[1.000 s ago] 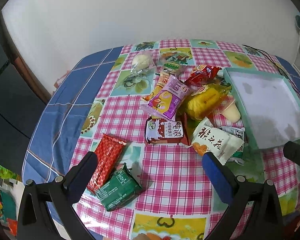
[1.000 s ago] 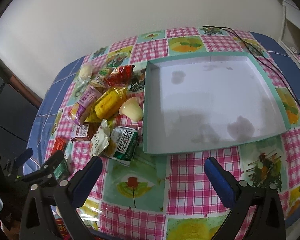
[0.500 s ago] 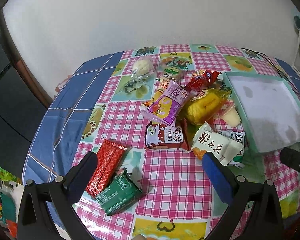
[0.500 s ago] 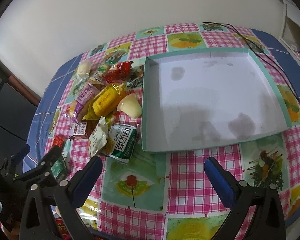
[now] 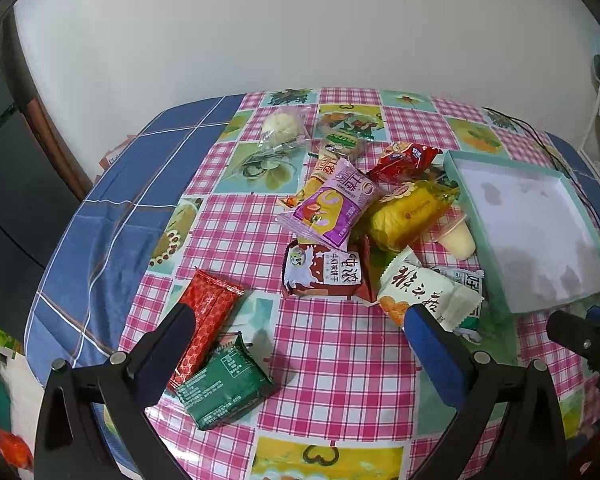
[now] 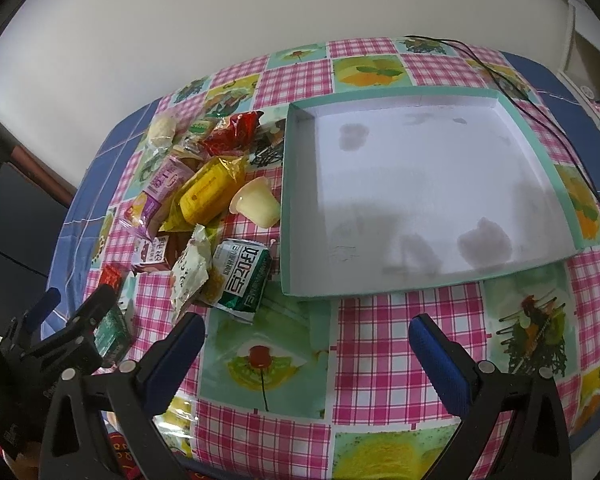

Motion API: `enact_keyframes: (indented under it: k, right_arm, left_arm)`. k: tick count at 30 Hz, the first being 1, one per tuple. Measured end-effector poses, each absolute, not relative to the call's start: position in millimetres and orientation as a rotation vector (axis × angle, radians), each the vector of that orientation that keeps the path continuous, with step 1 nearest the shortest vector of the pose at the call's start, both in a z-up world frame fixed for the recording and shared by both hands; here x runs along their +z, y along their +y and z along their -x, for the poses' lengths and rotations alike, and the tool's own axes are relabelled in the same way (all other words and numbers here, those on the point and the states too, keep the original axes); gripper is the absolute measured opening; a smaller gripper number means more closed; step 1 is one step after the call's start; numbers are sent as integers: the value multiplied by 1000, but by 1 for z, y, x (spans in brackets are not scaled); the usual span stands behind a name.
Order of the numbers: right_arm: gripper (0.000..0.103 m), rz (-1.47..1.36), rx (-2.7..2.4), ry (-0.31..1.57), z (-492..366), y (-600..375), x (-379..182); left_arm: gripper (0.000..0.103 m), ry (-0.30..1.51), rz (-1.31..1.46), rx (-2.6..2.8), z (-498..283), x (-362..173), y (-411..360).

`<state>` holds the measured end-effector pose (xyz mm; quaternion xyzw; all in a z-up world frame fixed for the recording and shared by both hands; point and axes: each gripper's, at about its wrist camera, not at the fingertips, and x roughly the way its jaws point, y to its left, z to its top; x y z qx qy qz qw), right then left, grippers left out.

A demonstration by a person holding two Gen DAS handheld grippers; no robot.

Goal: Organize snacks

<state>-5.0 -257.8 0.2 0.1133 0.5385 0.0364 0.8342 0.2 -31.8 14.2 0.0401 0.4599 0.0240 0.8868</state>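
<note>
We hold the left tool (image 5: 296,328) and right tool (image 6: 306,334) spread wide and empty above the tabletop's (image 5: 340,352) near edge; the snacks (image 5: 332,212) lie heaped mid-tabletop, just beside the box lid's (image 6: 286,200) left wall.

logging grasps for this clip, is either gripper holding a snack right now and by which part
Nothing is held. The left gripper and the right gripper are both open above the table, with no snack between their fingers.
</note>
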Motion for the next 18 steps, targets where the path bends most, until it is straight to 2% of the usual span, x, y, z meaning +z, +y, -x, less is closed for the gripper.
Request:
enact_keyframes:
  k: [18]
  right_arm:
    - [103,-163,56,1154,-3,-241,-5]
  left_arm:
    - [103,1002,14,-1,-6,3,-14]
